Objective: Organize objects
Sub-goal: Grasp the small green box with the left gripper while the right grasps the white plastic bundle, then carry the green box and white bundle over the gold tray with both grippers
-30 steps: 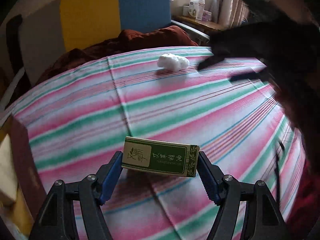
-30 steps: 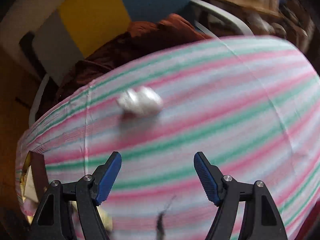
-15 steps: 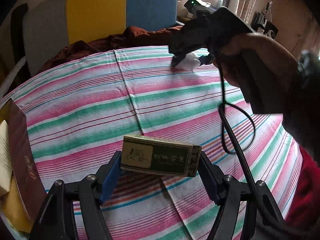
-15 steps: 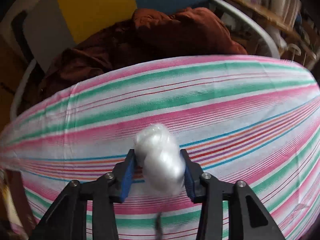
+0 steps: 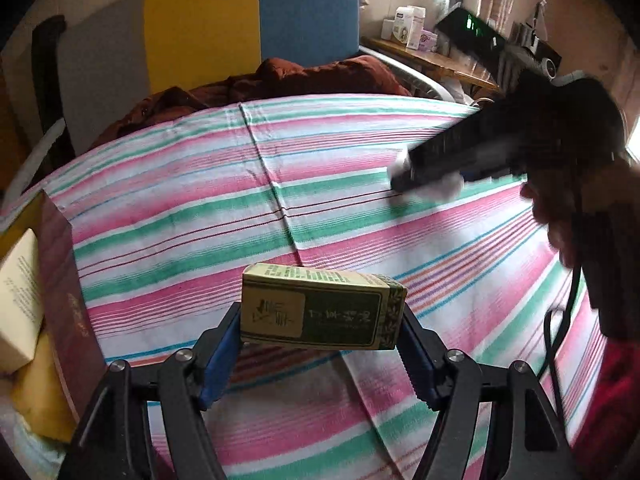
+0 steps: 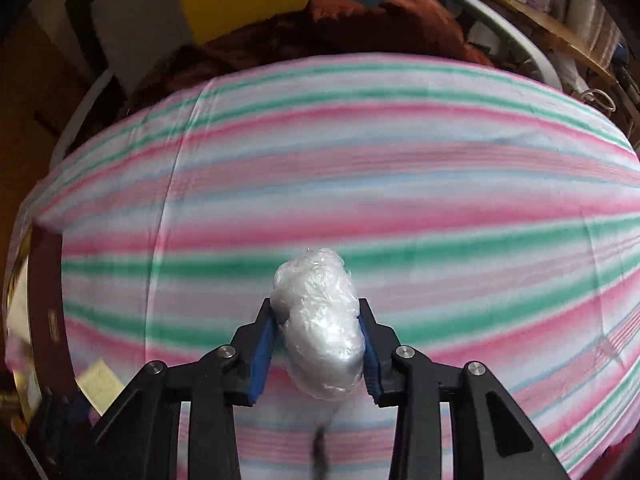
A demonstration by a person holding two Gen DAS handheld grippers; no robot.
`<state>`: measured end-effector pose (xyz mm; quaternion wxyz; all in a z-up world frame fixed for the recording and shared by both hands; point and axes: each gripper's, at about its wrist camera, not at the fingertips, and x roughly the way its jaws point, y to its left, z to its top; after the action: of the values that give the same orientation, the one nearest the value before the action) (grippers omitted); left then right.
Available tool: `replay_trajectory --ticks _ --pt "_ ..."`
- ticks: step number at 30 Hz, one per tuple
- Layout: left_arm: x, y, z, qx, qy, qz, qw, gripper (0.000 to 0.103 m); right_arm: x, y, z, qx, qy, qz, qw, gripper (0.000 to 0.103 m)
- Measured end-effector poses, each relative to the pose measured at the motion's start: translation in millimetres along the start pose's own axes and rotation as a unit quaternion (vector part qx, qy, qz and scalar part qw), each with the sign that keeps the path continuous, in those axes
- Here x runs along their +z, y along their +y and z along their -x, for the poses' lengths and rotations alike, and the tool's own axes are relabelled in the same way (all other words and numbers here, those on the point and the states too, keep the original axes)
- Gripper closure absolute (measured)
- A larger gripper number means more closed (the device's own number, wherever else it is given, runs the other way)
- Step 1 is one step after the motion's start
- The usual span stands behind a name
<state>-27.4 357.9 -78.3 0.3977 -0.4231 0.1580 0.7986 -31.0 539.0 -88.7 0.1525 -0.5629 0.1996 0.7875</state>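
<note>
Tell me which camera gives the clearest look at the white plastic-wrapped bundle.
The right wrist view: the plastic-wrapped bundle sits close and sharp, clamped between the right tongs. In the left wrist view it is only a blurred white patch, mostly hidden behind the right tongs.

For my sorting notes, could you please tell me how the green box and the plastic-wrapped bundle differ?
The green-and-tan printed cardboard box is rigid and rectangular; the crinkled clear-plastic-wrapped white bundle is rounded and lumpy. The box lies crosswise in the left tool; the bundle points forward in the right tool. Both are gripped.
</note>
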Motion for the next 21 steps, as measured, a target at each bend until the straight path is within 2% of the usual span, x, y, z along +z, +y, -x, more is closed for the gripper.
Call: replay_trajectory --ticks 8,15,21 --pt "-4.9 0.0 50.3 0.005 -0.045 -0.008 0.9989 0.030 -28.3 15.1 12.5 0.022 0.010 0.007 1.000 0.066" --pt "-10.7 18.8 102.6 0.034 -0.092 0.008 0.9952 0.030 -48.9 40.1 28.6 0.036 -0.002 0.035 0.999 0.066" --pt "-23.1 40.6 129.4 0.061 -0.111 0.029 0.9915 0.030 -61.9 60.9 38.9 0.055 -0.010 0.051 0.997 0.066"
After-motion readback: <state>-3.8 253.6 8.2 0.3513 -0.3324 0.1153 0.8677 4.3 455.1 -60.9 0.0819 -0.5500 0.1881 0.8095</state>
